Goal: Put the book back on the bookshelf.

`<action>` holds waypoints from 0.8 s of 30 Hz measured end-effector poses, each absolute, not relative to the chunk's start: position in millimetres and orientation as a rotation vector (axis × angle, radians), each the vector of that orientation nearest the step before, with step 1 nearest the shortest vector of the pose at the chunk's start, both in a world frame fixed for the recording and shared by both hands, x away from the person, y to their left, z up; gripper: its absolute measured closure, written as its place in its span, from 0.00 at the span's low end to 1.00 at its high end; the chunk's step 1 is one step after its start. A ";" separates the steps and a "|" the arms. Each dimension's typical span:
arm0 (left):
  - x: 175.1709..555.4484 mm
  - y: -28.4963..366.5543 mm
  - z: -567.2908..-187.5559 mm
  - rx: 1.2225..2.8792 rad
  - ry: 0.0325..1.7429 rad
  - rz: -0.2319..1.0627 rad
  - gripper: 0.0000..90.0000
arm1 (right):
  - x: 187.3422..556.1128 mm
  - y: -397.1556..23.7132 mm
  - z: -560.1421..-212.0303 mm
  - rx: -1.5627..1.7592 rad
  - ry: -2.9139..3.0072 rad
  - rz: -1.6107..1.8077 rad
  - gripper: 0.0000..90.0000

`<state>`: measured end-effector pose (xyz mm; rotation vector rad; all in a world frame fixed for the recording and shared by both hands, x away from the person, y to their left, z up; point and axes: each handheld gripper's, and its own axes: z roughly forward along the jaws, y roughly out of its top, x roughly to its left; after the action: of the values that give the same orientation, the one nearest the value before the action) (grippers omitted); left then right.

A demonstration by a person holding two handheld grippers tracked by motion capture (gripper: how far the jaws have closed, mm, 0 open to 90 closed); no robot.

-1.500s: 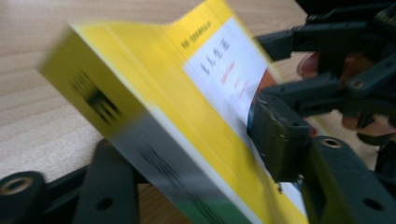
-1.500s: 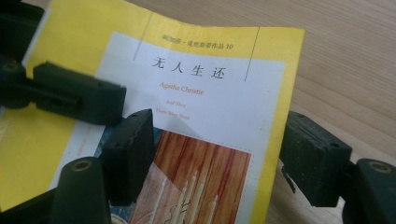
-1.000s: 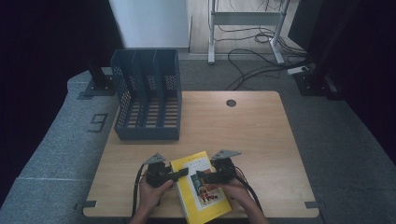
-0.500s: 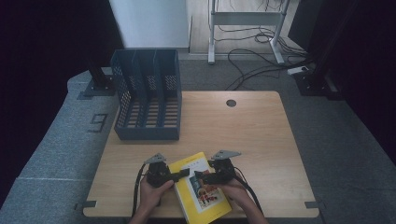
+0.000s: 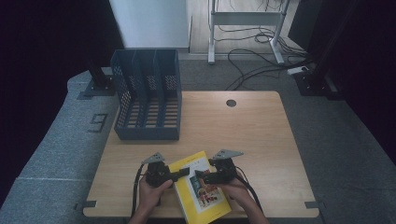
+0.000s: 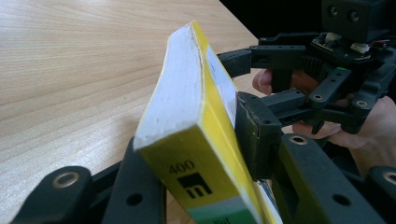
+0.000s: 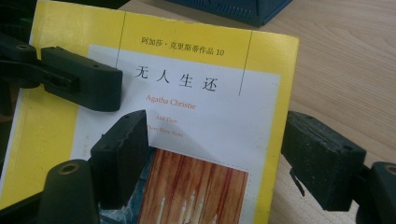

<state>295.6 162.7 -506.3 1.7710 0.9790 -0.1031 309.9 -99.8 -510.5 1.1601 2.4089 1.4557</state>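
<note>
A yellow paperback book [image 5: 201,193] with a white cover panel lies at the table's front edge, between the person's hands. My left gripper [image 5: 180,173] comes at it from the left. In the left gripper view its jaws have just been closing, and the left gripper [image 6: 196,140] now presses on the book [image 6: 187,107] near the spine, one pad under it and one on the cover. My right gripper [image 5: 201,176] reaches over the cover from the right. The right gripper [image 7: 222,140] stands wide open, one fingertip [image 7: 121,149] above the book cover [image 7: 196,93] and the other past the book's edge.
A dark blue slotted file rack [image 5: 147,93] stands at the table's back left. A round cable hole [image 5: 230,102] sits near the wooden table's [image 5: 261,140] back edge. Cables and a white desk frame [image 5: 245,18] lie on the floor beyond.
</note>
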 end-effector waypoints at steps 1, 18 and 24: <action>296.9 166.2 -505.5 1.758 0.980 -0.119 0.73 | 309.7 -99.9 -510.4 1.160 2.406 1.458 0.25; 298.6 168.8 -490.1 1.736 0.946 -0.110 0.78 | 309.8 -103.1 -506.5 1.162 2.401 1.541 0.24; 298.9 164.8 -482.9 1.738 0.941 -0.083 0.79 | 309.8 -106.3 -504.7 1.162 2.387 1.555 0.24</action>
<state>298.9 164.8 -482.9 1.7384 0.9409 -0.0833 309.8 -106.3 -504.7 1.1624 2.3868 1.5551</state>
